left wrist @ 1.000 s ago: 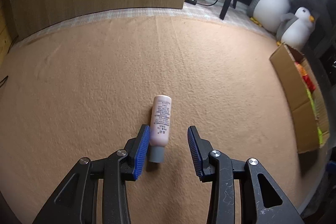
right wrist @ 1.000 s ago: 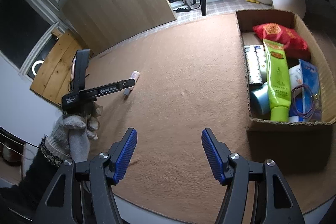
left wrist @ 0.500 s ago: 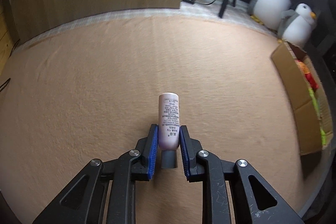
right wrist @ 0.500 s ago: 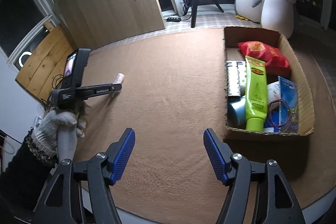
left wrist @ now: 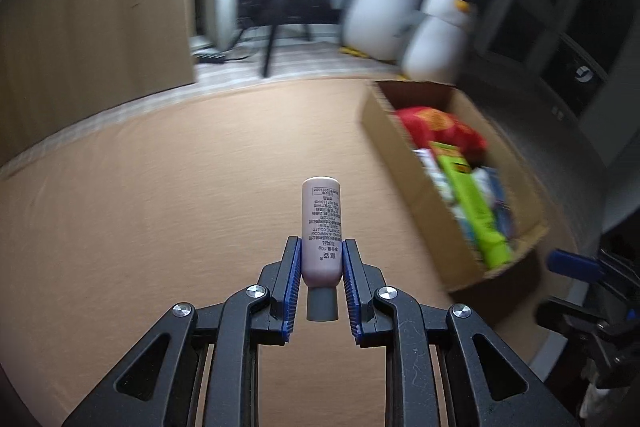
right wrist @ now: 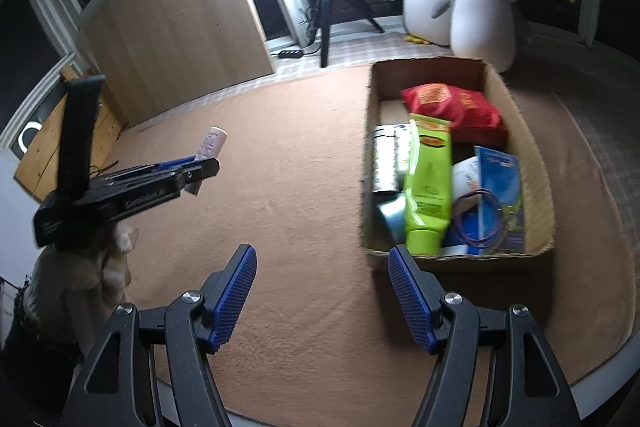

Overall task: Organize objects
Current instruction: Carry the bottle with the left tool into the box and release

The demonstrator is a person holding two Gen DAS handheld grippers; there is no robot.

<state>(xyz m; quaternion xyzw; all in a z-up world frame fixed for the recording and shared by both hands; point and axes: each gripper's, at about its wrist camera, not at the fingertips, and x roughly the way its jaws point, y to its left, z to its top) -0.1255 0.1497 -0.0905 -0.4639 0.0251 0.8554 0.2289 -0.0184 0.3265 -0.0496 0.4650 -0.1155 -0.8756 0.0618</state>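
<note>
Left wrist view gives the close look: the left gripper point(left wrist: 322, 259) has its blue pads clamped on the lower body of one small pink bottle point(left wrist: 321, 227), grey cap toward the camera, printed back label readable, lifted clear of the tan carpet point(left wrist: 160, 207). Right wrist view alone shows the gloved hand point(right wrist: 80, 267) carrying that gripper, the right gripper point(right wrist: 322, 291) with jaws standing wide and empty, and the one cardboard box point(right wrist: 536, 187) holding one red packet point(right wrist: 452, 103) and one green tube point(right wrist: 428, 183), with two plush penguins point(right wrist: 480, 15) behind it.
</note>
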